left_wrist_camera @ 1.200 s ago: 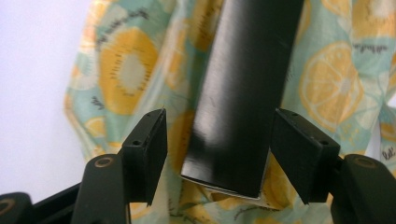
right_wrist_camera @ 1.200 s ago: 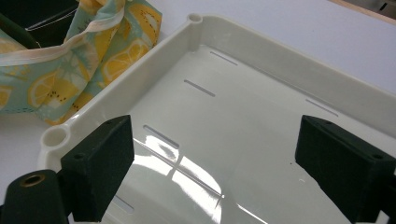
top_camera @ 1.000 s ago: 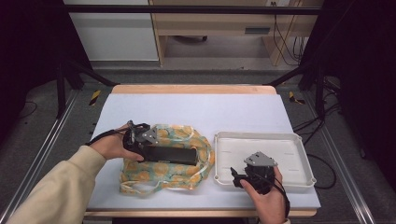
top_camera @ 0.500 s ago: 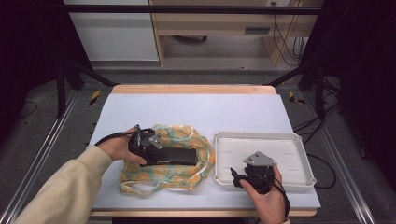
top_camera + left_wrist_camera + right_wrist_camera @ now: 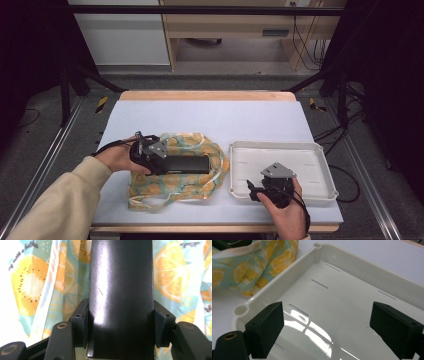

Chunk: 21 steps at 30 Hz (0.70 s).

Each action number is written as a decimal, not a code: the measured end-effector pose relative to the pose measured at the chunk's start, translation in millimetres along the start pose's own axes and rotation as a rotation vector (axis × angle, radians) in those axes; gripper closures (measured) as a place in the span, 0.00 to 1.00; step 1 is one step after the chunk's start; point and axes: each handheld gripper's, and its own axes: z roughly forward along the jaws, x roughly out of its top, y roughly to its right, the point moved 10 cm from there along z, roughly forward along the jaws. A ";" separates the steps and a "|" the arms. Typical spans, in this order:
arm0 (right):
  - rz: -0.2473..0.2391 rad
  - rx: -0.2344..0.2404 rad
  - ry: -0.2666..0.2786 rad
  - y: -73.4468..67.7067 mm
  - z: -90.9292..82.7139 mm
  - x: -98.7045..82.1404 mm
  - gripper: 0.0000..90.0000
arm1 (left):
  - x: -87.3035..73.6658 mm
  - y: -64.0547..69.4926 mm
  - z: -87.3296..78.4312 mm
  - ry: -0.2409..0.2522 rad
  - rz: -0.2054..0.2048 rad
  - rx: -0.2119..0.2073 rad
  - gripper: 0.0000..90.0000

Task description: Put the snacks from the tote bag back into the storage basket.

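Tool around glossy black box

L gripper jaws tight on black box, over fruit-print cloth.

Far half of the table open to passage; near half obstructed by fruit-print bag bearing black box, white tray just beside
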 end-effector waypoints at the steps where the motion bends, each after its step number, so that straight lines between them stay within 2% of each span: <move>1: 0.001 0.002 0.001 -0.4 0.1 0.1 0.14 | 0.2 -0.1 -2.7 0.003 0.004 0.003 0.48; 10: -0.005 0.016 0.013 -2.9 -0.6 2.4 0.13 | 9.2 -2.5 -30.4 0.078 -0.009 0.024 0.47; 12: -0.006 0.036 0.015 -6.7 -2.3 5.0 0.12 | 12.1 -2.3 -35.6 0.097 -0.007 0.024 0.47; 15: -0.064 0.098 -0.004 -16.2 0.4 8.1 0.10 | 15.8 -2.4 -41.2 0.114 -0.014 0.021 0.47; 18: -0.107 0.151 -0.047 -23.8 3.0 11.3 0.11 | 18.9 -2.7 -45.7 0.118 -0.017 0.022 0.47; 21: -0.133 0.183 -0.071 -25.5 3.7 18.8 0.15 | 22.2 -2.5 -47.1 0.129 -0.027 0.012 0.47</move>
